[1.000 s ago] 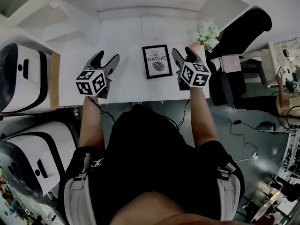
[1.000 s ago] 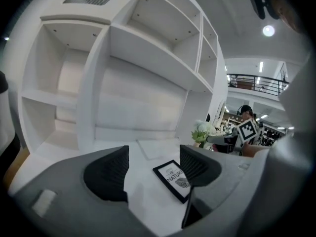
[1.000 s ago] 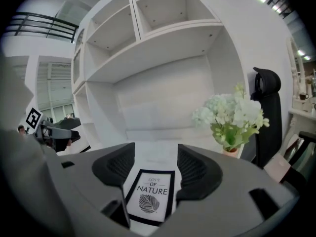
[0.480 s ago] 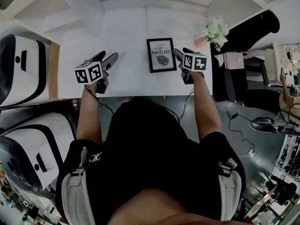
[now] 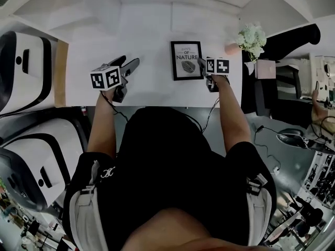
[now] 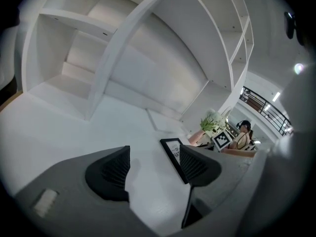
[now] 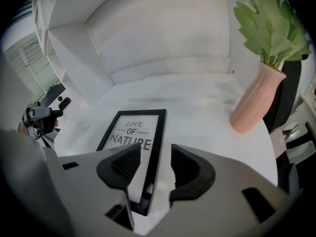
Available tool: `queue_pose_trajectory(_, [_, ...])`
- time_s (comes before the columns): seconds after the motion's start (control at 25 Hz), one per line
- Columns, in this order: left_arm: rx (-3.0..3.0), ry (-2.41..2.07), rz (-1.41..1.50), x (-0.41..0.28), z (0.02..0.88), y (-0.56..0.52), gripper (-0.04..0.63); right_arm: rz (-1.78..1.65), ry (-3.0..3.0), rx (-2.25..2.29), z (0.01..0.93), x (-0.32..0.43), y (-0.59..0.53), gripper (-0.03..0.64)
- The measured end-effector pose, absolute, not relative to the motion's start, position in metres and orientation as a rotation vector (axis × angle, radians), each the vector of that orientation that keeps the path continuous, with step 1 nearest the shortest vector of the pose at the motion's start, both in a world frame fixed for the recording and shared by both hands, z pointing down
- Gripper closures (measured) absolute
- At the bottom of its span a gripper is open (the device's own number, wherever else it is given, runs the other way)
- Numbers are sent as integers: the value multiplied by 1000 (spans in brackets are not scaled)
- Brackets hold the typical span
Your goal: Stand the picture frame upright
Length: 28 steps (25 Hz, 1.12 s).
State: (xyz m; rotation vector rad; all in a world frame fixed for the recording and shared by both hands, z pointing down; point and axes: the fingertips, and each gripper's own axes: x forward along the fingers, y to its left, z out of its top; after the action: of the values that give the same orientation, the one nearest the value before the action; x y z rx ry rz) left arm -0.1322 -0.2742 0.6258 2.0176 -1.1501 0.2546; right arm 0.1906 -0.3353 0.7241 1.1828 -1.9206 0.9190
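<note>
The picture frame point(image 5: 187, 60) is black with a "LOVE OF NATURE" print and lies flat on the white table point(image 5: 152, 46). My right gripper point(image 5: 203, 66) points steeply down at the frame's right side. In the right gripper view the frame point(image 7: 131, 132) has its right rail between the jaws of the right gripper point(image 7: 155, 164). Those jaws have just been closing, and a gap still shows on both sides of the rail. My left gripper point(image 5: 131, 64) hovers open over bare table left of the frame. Nothing is between the jaws of the left gripper point(image 6: 154, 164), and the frame point(image 6: 173, 149) lies beyond its right jaw.
A pink vase point(image 7: 254, 102) with a green plant point(image 5: 251, 35) stands right of the frame, close to my right gripper. White shelving point(image 6: 123, 58) rises behind the table. The table's front edge point(image 5: 157, 106) runs just under both hands. White machines point(image 5: 21, 77) stand at the left.
Both grippers have come down toward the table. The right one tipped downward and settled over the frame's right rail, its jaws narrower than before.
</note>
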Motion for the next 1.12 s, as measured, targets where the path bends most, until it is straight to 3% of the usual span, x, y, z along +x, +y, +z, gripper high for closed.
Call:
queue_pose_trajectory(0.52, [1995, -1132, 254, -134, 637, -282, 276, 892, -1821, 1140, 748, 188, -344, 453])
queue_pose_trajectory(0.64, [1994, -1113, 261, -131, 637, -281, 276, 898, -1815, 1108, 748, 183, -343, 525])
queue_pose_trajectory(0.76, [1994, -1098, 264, -129, 638, -279, 276, 949, -1784, 1118, 749, 183, -343, 540])
queue_pose_trajectory(1.12, [2000, -1066, 261, -122, 638, -276, 277, 1058, -1756, 1115, 749, 183, -343, 548])
